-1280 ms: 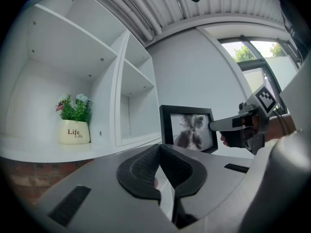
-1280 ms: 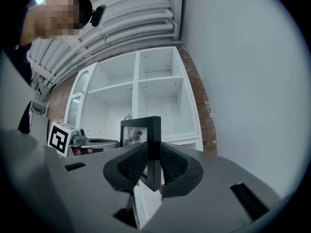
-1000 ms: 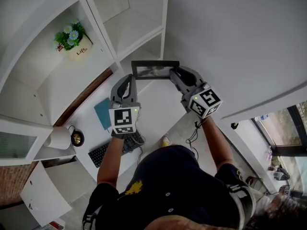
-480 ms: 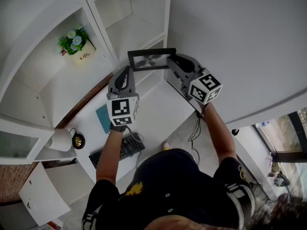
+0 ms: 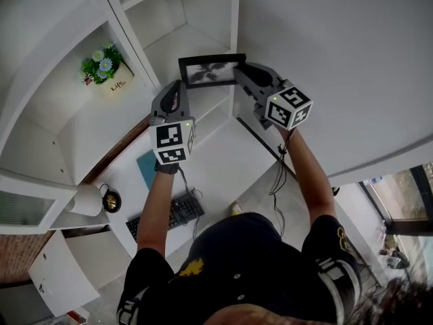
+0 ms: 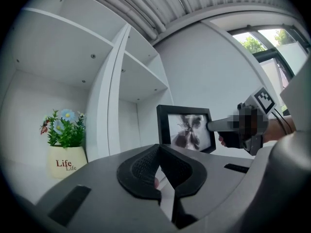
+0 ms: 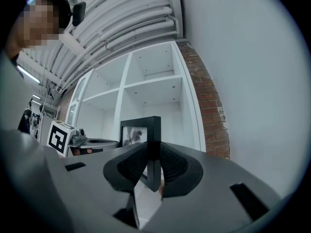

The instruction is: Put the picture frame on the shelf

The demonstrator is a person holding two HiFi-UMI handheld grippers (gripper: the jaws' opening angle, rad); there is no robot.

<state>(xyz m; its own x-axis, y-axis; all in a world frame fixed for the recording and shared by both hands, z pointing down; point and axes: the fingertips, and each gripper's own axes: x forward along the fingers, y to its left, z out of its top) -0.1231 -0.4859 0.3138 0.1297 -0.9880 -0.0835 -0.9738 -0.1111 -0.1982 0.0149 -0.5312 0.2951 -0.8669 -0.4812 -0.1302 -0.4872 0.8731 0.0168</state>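
The black picture frame [image 5: 210,72] holds a dark butterfly-like print and hangs upright in the air in front of the white shelf unit [image 5: 181,40]. My right gripper [image 5: 238,74] is shut on the frame's right edge. In the right gripper view that edge [image 7: 153,130] stands pinched between the pads. My left gripper [image 5: 177,85] is just below and left of the frame, its pads together with nothing in them. The left gripper view shows the frame [image 6: 187,129] ahead, beside an open shelf compartment [image 6: 141,89].
A white pot of blue and white flowers [image 5: 108,70] stands in the compartment to the left. Below are a white desk [image 5: 223,156] with a keyboard [image 5: 177,212] and a blue book [image 5: 145,168]. A plain wall and a brick column [image 7: 214,115] close the right side.
Both grippers have risen towards the shelf. The frame went up with the right gripper, from near the desk level to the mouth of a compartment.
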